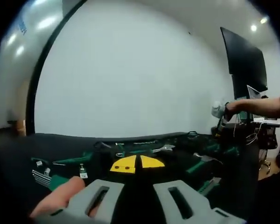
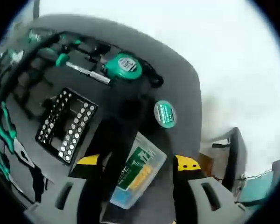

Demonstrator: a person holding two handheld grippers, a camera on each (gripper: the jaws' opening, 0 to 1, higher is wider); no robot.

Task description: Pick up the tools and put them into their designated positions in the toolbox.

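The right hand-held gripper [image 2: 133, 184] hangs wide open over the toolbox [image 2: 186, 100], gripping nothing, a clear plastic case [image 2: 133, 177] lying between its jaws near the toolbox's edge beside a bit rack [image 2: 65, 128]. The left hand-held gripper [image 1: 136, 198], open and empty, faces tools spread on the counter [image 1: 18, 149].

A plain white wall [image 1: 130, 70] rises behind the dark tabletop [image 1: 18, 144]. At the wall's left runs a black vertical strip [image 1: 42, 65], beside a glossy panel [image 1: 18, 42] with light reflections. To the right stands a black monitor [image 1: 245, 63], and ceiling lights [image 1: 259, 23] glow above it.
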